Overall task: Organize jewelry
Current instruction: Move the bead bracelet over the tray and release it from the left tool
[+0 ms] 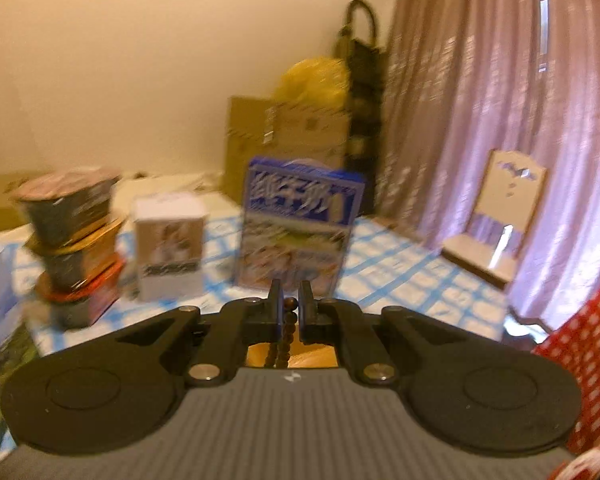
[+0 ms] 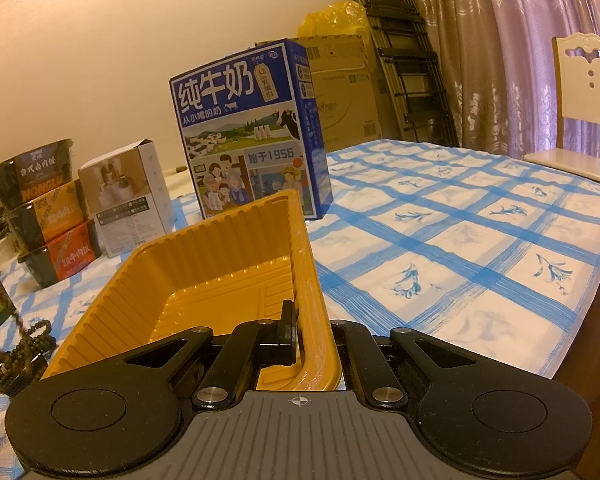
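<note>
Presently, the left gripper (image 1: pixel 291 306) is pinching a strand of small dark brown wooden beads (image 1: pixel 290 312) between its nearly closed jaws, the strand hanging down behind them over a glimpse of yellow. The right gripper (image 2: pixel 310 332) is clamping the near right wall of the ribbed yellow plastic tray (image 2: pixel 228 264), one finger inside the wall and the other hidden behind it.

In the right wrist view a heap of dark brown beads (image 2: pixel 24 348) is lying on the blue-and-white checked tablecloth (image 2: pixel 460 240) just left of the tray, with a blurred strand rising from it toward the upper left.

Risks, as judged: the beads are round and the grip is narrow, so the strand could be slipping out; if the strand is joined to the heap, loops may be snagging or dragging; a tug could be tilting the thin-walled tray.

Unclear: the left wrist view is blurring, so how many beads are being held cannot be told. Whether the held strand and the heap are one piece cannot be told. The heap's clasp or fittings are too small to make out. The blue milk carton (image 2: pixel 252 132) is standing beyond the tray.
</note>
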The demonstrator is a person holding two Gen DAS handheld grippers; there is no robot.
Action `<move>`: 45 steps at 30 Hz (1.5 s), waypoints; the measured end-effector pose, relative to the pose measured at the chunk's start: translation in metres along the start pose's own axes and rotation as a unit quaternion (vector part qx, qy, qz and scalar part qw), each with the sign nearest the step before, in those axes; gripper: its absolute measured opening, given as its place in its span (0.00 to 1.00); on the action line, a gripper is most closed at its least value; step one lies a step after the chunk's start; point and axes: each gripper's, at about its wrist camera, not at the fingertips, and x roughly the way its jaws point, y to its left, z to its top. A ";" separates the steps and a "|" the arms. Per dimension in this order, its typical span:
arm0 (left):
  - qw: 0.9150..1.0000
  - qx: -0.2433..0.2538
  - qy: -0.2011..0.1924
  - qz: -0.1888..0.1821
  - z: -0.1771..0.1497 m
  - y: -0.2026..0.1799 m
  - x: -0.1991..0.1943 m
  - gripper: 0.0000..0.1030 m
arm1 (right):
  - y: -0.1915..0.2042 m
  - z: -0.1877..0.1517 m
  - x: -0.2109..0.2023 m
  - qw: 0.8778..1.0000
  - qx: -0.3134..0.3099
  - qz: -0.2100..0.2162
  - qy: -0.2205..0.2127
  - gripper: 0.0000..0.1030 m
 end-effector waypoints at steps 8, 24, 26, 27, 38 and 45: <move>0.997 -0.016 -0.015 -0.079 0.011 -0.038 0.028 0.06 | 0.006 0.001 0.000 1.000 -0.004 0.001 -0.005 0.04; 0.977 -0.107 0.150 -0.110 -0.082 -0.041 0.135 0.06 | 0.011 0.003 -0.005 1.000 -0.018 0.002 -0.018 0.04; 0.975 -0.108 0.170 -0.097 -0.096 -0.037 0.148 0.06 | 0.010 0.004 -0.004 1.000 -0.018 0.002 -0.018 0.04; 0.974 -0.108 0.178 -0.095 -0.102 -0.033 0.152 0.06 | 0.010 0.004 -0.004 1.000 -0.018 0.002 -0.018 0.04; 0.979 -0.110 0.170 -0.012 -0.127 0.001 0.131 0.28 | 0.008 0.004 -0.004 1.000 -0.019 0.001 -0.016 0.04; 0.978 -0.083 0.164 0.101 -0.147 0.042 0.086 0.29 | 0.006 0.004 -0.005 1.000 -0.020 -0.006 -0.021 0.04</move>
